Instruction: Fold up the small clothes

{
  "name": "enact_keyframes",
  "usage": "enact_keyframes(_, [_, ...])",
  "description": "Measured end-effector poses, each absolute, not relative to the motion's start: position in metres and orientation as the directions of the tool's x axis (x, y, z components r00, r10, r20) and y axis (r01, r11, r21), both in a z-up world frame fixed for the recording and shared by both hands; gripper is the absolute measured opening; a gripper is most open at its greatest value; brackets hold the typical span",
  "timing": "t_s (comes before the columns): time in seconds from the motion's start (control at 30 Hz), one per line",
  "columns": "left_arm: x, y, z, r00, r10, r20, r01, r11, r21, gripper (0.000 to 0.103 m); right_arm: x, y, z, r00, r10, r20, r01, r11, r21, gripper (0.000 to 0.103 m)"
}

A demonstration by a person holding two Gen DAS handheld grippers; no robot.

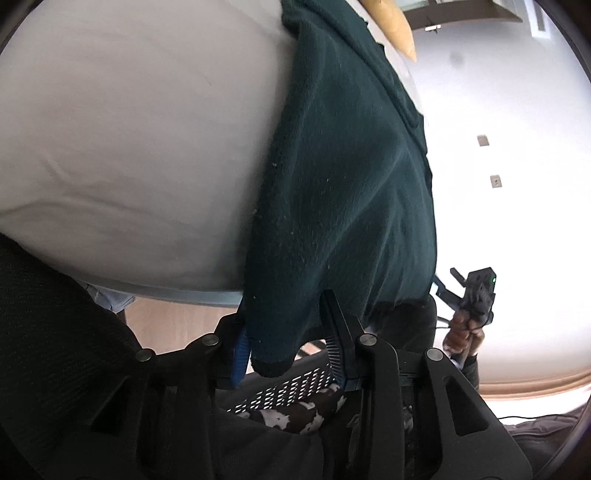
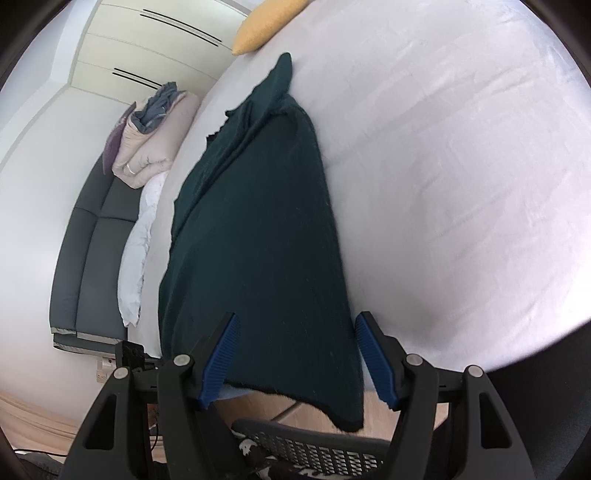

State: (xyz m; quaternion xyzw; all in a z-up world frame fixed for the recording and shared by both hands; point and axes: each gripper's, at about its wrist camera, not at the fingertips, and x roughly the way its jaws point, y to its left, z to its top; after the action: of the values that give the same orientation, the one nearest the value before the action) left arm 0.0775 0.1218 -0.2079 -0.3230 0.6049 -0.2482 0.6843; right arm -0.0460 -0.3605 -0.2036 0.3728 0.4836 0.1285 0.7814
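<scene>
Garment (image 2: 258, 229) — dark green knit, laid lengthwise on bed (image 2: 461, 166), hem overhanging the near edge for easy pickup. Left gripper (image 1: 284, 339): jaws astride one hem corner, grip unclear. Right gripper (image 2: 295, 354): jaws apart, flanking the other corner.

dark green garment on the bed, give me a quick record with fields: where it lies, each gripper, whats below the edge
garment: dark green garment lying lengthwise on the white bed, near end hanging over the edge
left gripper: left gripper with the hanging hem between its fingers; contact unclear
right gripper: right gripper open, astride the hem
below edge: black mesh basket holding patterned cloth
far end: yellow pillow
</scene>
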Motion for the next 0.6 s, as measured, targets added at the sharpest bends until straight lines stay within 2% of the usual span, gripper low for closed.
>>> enact_keyframes(0.03, [0.078,0.122,-0.208,0.157,-0.732,-0.663,-0.055,0.664,-0.746,0.032,-0.047,-0.36,-0.203,0.492,0.558,-0.668,0.164,0.694,0.701,0.068])
enact_keyframes(0.2, [0.078,0.127,-0.205,0.217,-0.75,-0.625,-0.09,0.622,-0.778,0.012,-0.059,-0.365,-0.2,0.468,0.534,-0.705,0.187,0.719,0.669,0.068])
enact_keyframes(0.47, [0.08,0.12,-0.198,0.246,-0.736,-0.631,-0.09,0.631,-0.771,0.008,-0.053,-0.356,-0.219,0.376,0.539,-0.754,0.231,0.733,0.639,0.068])
enact_keyframes(0.6, [0.079,0.121,-0.19,0.264,-0.734,-0.626,-0.079,0.631,-0.772,0.008,-0.05,-0.354,-0.232,0.339,0.547,-0.765,0.249,0.732,0.634,0.061])
